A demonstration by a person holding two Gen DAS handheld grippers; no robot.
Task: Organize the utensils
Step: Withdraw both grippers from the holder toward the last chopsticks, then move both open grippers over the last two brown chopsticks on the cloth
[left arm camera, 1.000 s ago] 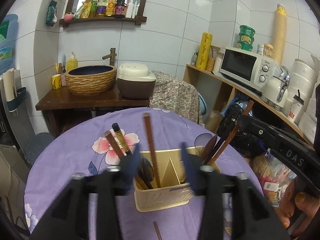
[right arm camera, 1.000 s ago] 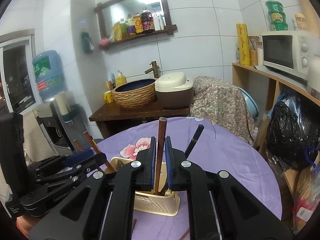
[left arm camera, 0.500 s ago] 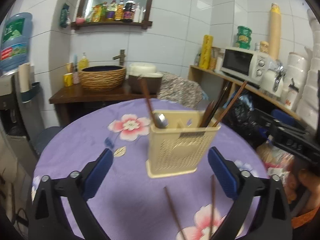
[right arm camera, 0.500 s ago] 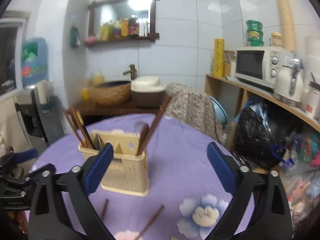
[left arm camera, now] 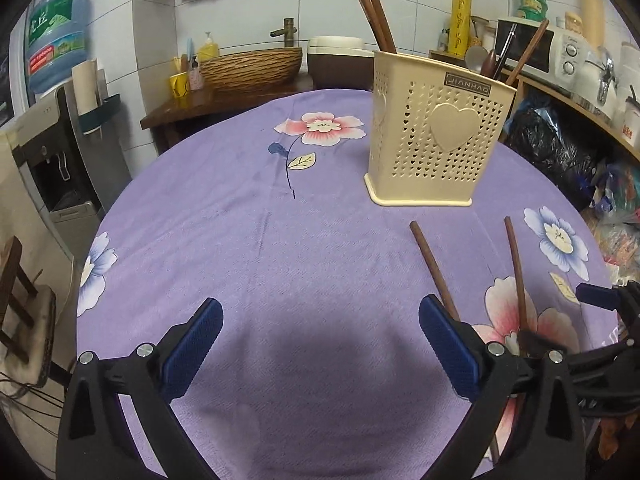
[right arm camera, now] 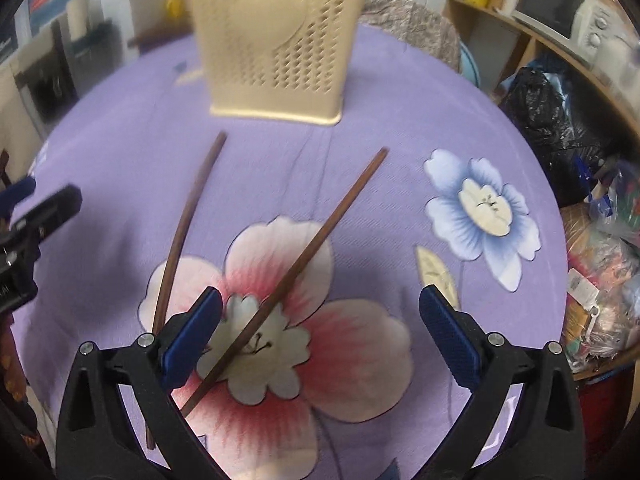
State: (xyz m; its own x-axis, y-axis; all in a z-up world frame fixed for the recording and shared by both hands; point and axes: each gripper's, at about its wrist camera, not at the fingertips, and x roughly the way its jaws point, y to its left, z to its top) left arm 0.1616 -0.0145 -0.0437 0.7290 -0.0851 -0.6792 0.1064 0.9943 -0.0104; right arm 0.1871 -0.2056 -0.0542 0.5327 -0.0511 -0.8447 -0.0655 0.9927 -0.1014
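item: two loose chopsticks on the purple tablecloth (right arm camera: pixel 380 92), below the cream holder (right arm camera: pixel 276 40) at top centre of the right view. right gripper (right arm camera: pixel 319 332): spread wide, empty, low centre over the right chopstick (right arm camera: pixel 304 256); left chopstick (right arm camera: pixel 188 220) just beside. left gripper (left arm camera: pixel 320 344): released, empty. you should centre the right chopstick between the pads, and close mid-shaft, so that it lifts level.

2 brown chopsticks (right arm camera: pixel 304 264) lie loose and splayed just in front of the upright cream perforated utensil holder (left arm camera: pixel 436 132), which holds more utensils.
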